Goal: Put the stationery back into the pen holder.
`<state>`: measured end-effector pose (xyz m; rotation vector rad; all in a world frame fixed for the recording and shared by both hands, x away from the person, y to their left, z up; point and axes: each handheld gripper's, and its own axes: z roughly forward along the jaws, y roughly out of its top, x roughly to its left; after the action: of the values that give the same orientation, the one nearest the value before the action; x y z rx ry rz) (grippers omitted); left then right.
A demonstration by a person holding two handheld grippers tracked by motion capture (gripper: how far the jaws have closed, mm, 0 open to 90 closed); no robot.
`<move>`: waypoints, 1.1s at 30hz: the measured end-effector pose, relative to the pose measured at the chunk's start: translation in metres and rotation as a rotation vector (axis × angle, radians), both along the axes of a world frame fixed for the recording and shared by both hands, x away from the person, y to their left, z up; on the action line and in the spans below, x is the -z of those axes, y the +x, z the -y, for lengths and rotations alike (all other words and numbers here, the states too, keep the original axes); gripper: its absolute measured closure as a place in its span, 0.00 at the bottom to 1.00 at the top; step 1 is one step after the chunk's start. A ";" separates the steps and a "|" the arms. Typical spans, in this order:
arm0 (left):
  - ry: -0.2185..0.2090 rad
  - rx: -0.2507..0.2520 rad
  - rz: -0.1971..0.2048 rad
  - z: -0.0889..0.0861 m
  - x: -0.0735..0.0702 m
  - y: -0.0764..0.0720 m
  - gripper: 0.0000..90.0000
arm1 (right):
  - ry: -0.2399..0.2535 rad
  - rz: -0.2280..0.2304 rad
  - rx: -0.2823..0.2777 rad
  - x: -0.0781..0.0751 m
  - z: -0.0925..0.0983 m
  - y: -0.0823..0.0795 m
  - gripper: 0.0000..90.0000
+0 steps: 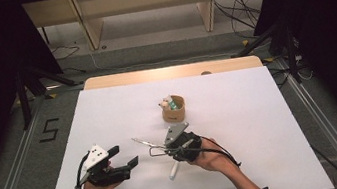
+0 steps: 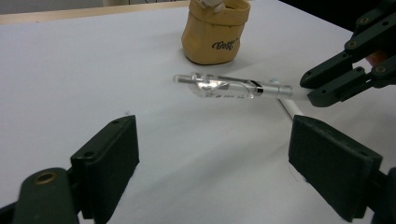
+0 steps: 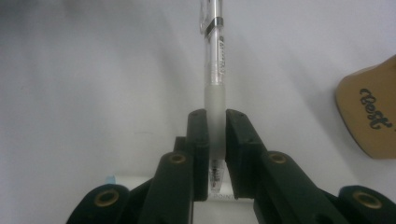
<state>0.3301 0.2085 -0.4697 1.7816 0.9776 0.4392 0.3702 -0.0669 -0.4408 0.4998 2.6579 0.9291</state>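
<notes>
A clear pen (image 3: 215,65) is clamped by its frosted grip between the jaws of my right gripper (image 3: 216,126), its clip end pointing away. In the high view the clear pen (image 1: 146,143) sticks out leftward from the right gripper (image 1: 163,149), just above the table. The left gripper (image 1: 123,155) stands open, a little to the left of the pen's free end. From the left gripper (image 2: 212,154), the clear pen (image 2: 229,87) hangs crosswise ahead of the wide-open jaws, held by the right gripper (image 2: 322,88).
A tan fabric pouch (image 1: 174,110) with small items inside stands upright mid-table, just beyond the pen. The pouch (image 2: 215,32) bears a dark logo. A white pen (image 1: 174,170) lies on the white table (image 1: 260,111) under the right hand.
</notes>
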 end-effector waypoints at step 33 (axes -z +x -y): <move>0.136 0.164 0.043 0.026 -0.035 -0.008 0.17 | -0.262 0.629 -0.181 0.000 0.020 -0.068 0.90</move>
<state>0.3223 0.1829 -0.4351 1.9501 0.7798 0.4469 0.3024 -0.0871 -0.4405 -0.0908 2.2092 0.6288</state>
